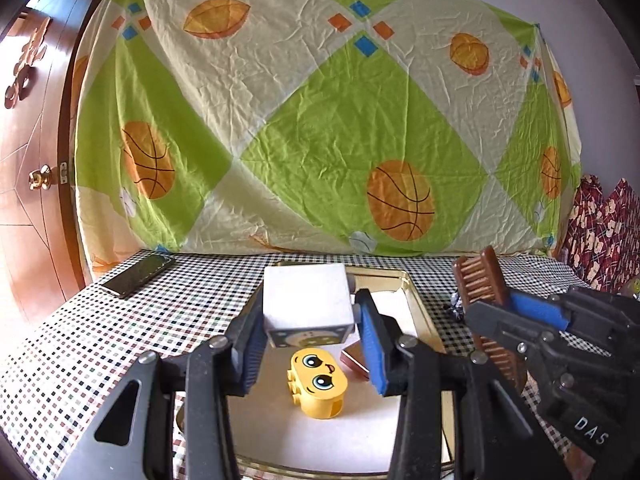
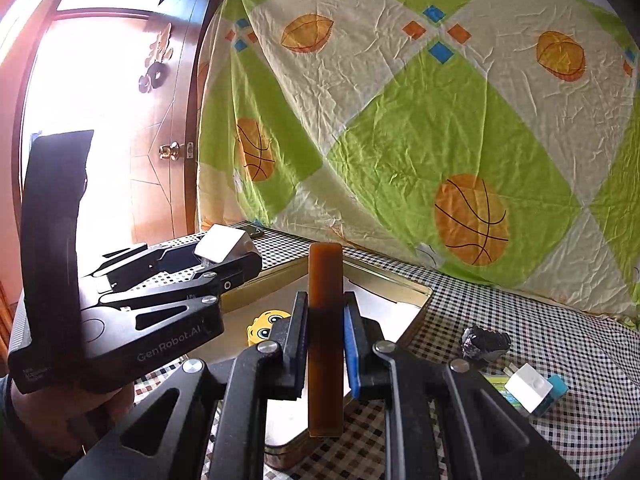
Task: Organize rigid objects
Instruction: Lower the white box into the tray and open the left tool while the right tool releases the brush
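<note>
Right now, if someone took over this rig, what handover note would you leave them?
Left gripper: jaws shut on the white cube-shaped block, held above the gold metal tray.
Right gripper: jaws shut on the brown ridged comb, at the tray's edge.
Done: yellow toy brick with a cartoon face lies in the tray.
Left: place both held items; dark crumpled object and small white-and-blue block wait on the checkered tablecloth.

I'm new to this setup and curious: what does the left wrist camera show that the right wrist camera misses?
Only the left view shows the small reddish box beside the yellow toy.

Only the right view shows the white and blue block and the dark clip on the checked cloth.

Both show the tray, the left gripper holding the white cube, and the right gripper holding the brown comb.
</note>
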Tool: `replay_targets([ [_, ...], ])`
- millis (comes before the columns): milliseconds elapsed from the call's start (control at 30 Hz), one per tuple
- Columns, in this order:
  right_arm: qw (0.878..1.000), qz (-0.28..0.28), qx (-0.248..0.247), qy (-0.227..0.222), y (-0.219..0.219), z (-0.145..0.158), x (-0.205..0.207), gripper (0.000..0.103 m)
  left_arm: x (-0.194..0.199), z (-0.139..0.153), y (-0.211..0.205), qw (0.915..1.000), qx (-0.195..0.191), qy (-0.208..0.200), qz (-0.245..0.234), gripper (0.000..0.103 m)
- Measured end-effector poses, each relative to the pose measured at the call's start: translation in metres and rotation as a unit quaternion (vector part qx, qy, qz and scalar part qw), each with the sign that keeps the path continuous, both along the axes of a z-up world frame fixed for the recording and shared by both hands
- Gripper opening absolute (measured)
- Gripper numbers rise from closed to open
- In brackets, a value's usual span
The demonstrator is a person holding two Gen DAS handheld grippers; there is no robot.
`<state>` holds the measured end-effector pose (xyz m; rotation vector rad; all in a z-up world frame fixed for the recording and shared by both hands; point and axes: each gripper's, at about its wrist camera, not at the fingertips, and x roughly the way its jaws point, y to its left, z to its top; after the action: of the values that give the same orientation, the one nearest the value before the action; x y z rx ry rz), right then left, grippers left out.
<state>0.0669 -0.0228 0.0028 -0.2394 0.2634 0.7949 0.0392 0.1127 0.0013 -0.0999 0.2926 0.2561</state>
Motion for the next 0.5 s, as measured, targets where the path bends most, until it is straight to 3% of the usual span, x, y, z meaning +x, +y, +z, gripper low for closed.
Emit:
replay_targets([
  [267, 0.998, -0.002, -0.031, 0.049, 0.04, -0.003, 0.053, 0.017, 0.036, 0.0, 0.033, 0.9978, -0.015, 0.065, 0.004, 0.042],
  [500, 0.994, -0.012, -0.054, 0.098, 0.062, -0.021, 0.093, 0.017, 0.065, 0.002, 0.036, 0.9933, 0.016, 0.114, 0.001, 0.042],
])
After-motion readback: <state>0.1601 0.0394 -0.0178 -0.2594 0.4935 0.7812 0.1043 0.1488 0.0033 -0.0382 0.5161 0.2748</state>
